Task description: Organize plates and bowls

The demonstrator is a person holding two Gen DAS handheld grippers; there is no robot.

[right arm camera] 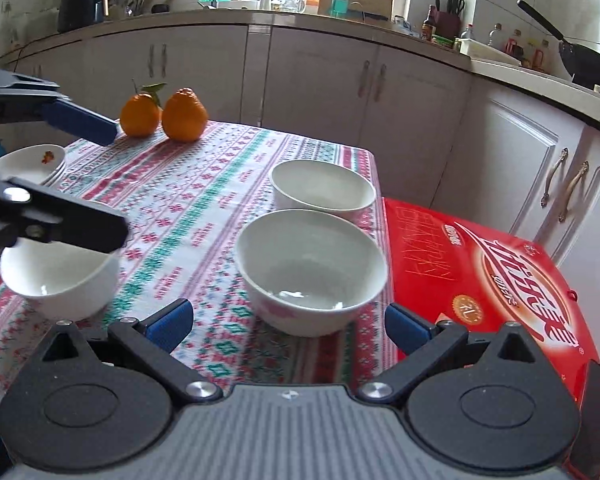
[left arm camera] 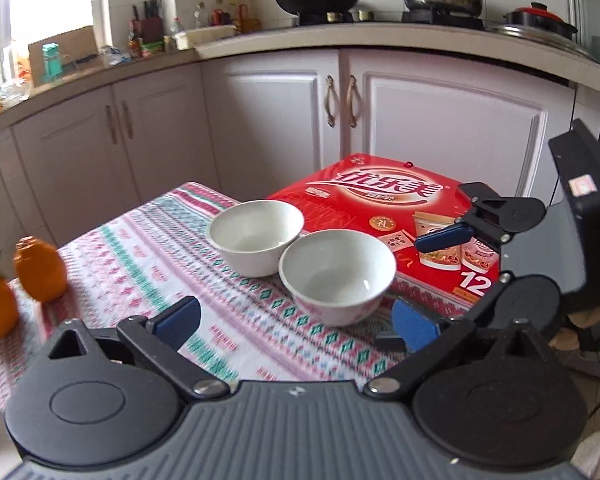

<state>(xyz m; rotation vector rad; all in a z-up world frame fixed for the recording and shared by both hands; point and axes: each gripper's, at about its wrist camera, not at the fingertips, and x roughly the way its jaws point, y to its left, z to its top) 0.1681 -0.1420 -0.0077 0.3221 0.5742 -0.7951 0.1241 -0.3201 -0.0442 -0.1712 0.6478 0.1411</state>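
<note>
Right wrist view is showing three white ceramic bowls on the patterned tablecloth (right arm camera: pixel 204 184): the near bowl (right arm camera: pixel 311 270) just before the right gripper (right arm camera: pixel 288 322), the far bowl (right arm camera: pixel 322 190) touching it behind, and a third bowl (right arm camera: pixel 60 280) under the left gripper (right arm camera: pixel 100 184). Both jaws are being held wide, gripping nothing. The bowls are judged stiff, glossy, slippery and breakable, so the thin rim is being considered the best hold.

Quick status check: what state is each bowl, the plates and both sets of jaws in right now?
Near bowl: upright, empty.
Far bowl: upright, empty.
Left-hand bowl: upright, empty.
Plates: stacked.
Left gripper: jaws open, holding nothing.
Right gripper: jaws open, holding nothing.
</note>
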